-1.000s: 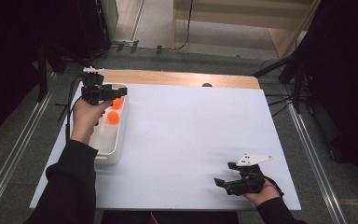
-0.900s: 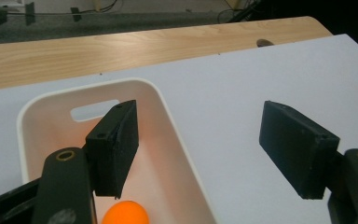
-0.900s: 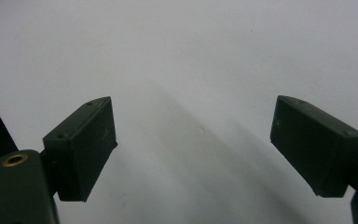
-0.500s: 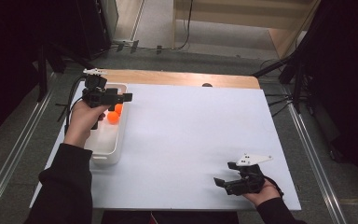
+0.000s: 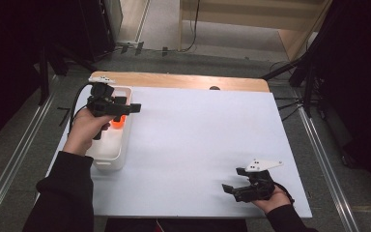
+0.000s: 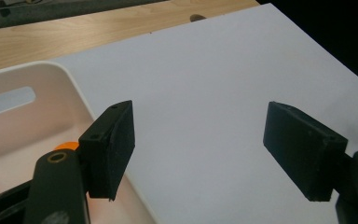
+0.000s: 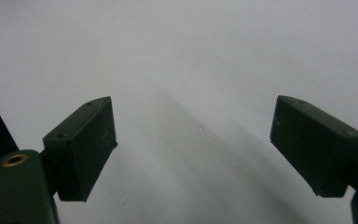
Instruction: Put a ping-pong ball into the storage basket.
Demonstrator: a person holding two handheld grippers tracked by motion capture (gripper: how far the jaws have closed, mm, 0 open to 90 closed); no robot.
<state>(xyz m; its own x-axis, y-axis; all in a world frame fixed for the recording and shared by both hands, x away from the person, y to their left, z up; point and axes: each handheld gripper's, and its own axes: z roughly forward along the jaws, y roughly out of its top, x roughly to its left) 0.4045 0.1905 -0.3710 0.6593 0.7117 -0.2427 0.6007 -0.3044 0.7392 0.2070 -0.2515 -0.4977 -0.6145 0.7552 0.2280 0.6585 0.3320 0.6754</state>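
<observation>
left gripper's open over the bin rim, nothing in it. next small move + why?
Probably swing the left gripper back over the white bin and lower it onto the orange ball. Its jaws stand open with nothing between them, pointing across the bare white table past the bin's rim, and the ball lies in the bin just behind them.

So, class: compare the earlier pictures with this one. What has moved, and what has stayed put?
The left gripper has moved from over the white bin toward the far right rim, its jaws opening with nothing between them. An orange ball lies in the bin below it. The right gripper stays open near the front of the white table.
</observation>
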